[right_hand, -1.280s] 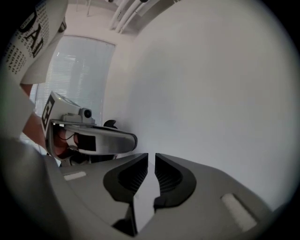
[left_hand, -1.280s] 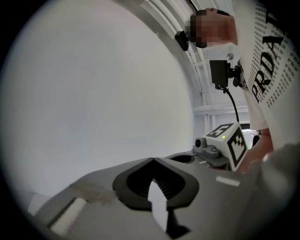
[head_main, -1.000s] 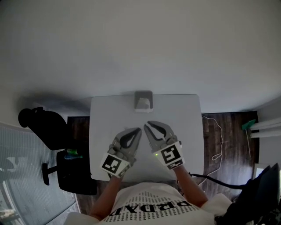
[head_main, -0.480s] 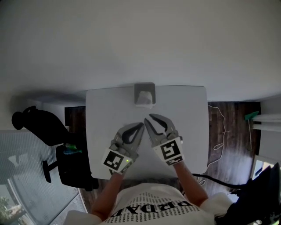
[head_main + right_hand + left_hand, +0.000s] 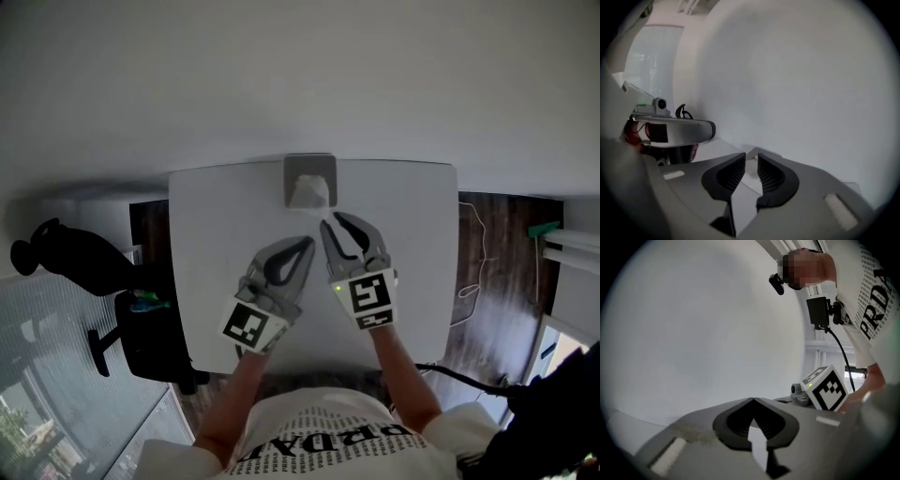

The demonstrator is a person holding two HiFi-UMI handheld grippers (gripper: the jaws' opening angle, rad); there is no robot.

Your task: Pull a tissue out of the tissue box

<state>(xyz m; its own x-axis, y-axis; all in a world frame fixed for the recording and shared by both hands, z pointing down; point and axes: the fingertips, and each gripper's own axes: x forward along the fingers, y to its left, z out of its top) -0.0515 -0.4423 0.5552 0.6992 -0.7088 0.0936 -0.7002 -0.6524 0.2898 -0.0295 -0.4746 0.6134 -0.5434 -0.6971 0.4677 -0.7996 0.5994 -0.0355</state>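
Currently the right gripper's (image 5: 750, 158) fingers stand a narrow gap apart w/ nothing gripped. The left gripper's (image 5: 752, 400) fingers meet tip-to-tip, empty. Both sit over the white worktop (image 5: 216, 234), just short of the small grey tissue box (image 5: 309, 169) at its far edge. A white tissue (image 5: 309, 195) prob. pokes from the slot, though it's small in view. To do it well: open the right wider, pinch only the tuft, pull up & away, and pin the box w/ the left.

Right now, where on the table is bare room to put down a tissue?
The table is bare left of the tissue box and left gripper, and right of the right gripper. The middle strip is crowded.
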